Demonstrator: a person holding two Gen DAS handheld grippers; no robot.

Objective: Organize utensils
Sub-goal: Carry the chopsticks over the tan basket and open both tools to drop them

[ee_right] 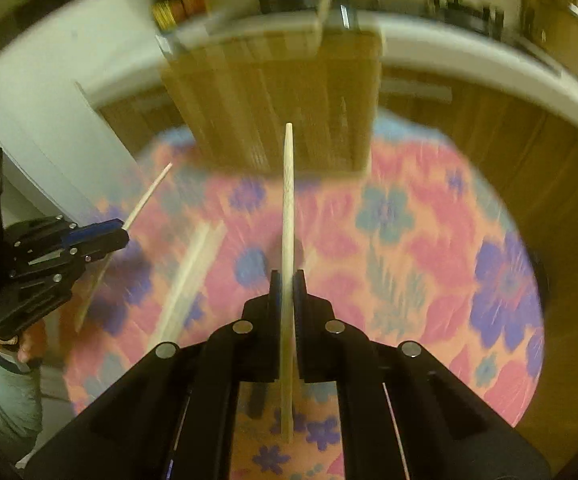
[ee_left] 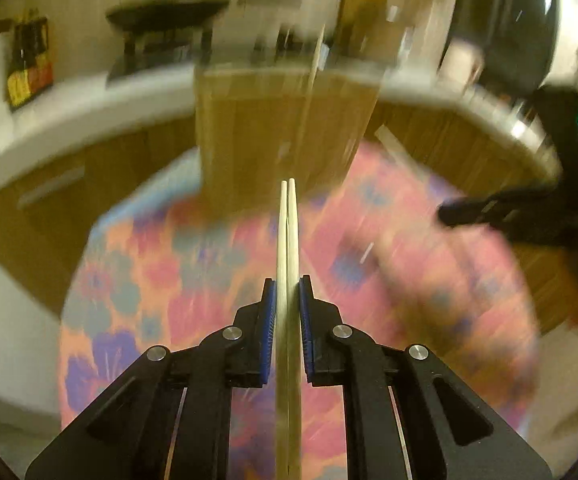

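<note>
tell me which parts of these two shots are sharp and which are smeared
Left wrist view: the left gripper and its pair of chopsticks are crisp; the floral cloth, wooden board and counter behind are streaked with motion blur. Right wrist view: the right gripper and its single chopstick are sharp; the cloth, board and loose chopsticks are smeared. Both show fisheye bending and a warm cast.

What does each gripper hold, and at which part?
Left gripper: pair of chopsticks, near mid-length. Right gripper: single chopstick, near mid-length.
</note>
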